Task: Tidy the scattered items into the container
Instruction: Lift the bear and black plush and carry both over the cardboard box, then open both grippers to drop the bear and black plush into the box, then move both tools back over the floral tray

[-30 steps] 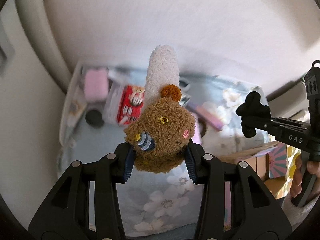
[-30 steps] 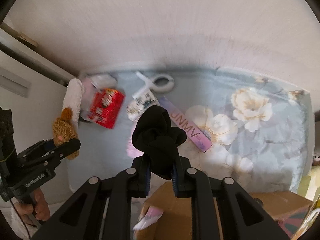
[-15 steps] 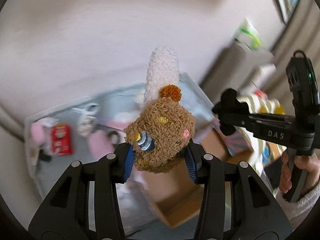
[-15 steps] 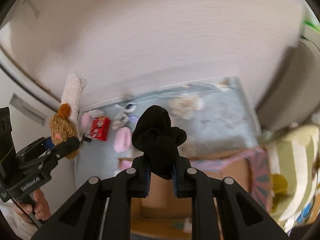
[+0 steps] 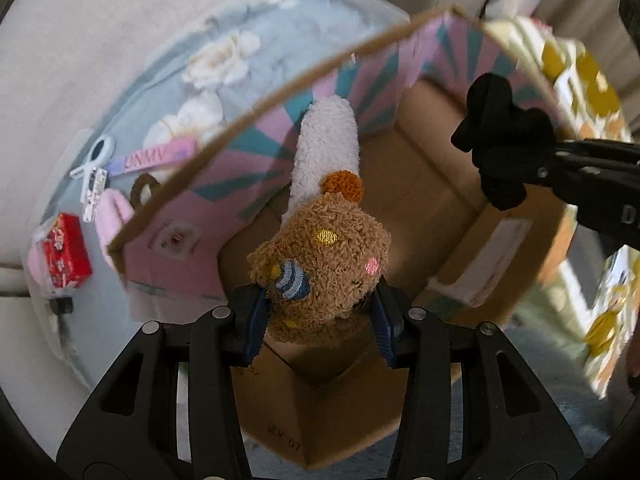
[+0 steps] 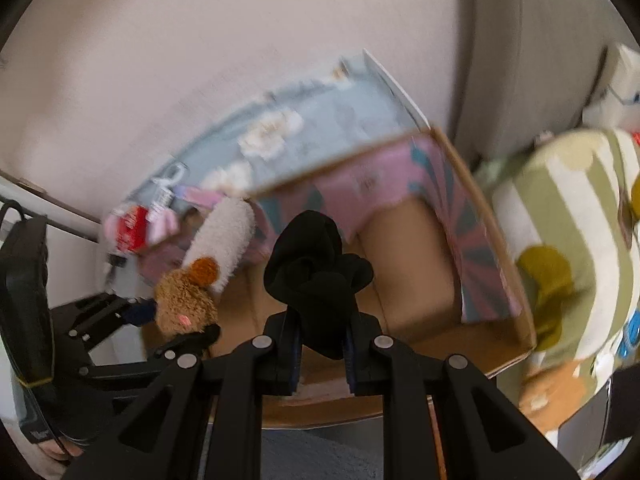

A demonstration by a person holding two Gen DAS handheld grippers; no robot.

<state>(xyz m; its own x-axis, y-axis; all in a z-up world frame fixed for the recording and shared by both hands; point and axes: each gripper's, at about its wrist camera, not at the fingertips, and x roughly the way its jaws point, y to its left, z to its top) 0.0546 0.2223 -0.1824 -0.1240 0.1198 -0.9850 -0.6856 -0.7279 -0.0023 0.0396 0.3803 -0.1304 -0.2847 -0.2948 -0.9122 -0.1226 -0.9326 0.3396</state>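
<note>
Cardboard box below, plush sock in left hand-held gripper

right gripper clamped on black cloth bundle | over open cardboard box | left gripper held brown plush toy at box's left | floral mat behind, blurred

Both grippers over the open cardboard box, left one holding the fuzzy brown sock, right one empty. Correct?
Not quite: the right gripper isn't empty. The right wrist view shows it clamped on a black sock. The left gripper does hold the brown sock over the box.
</note>
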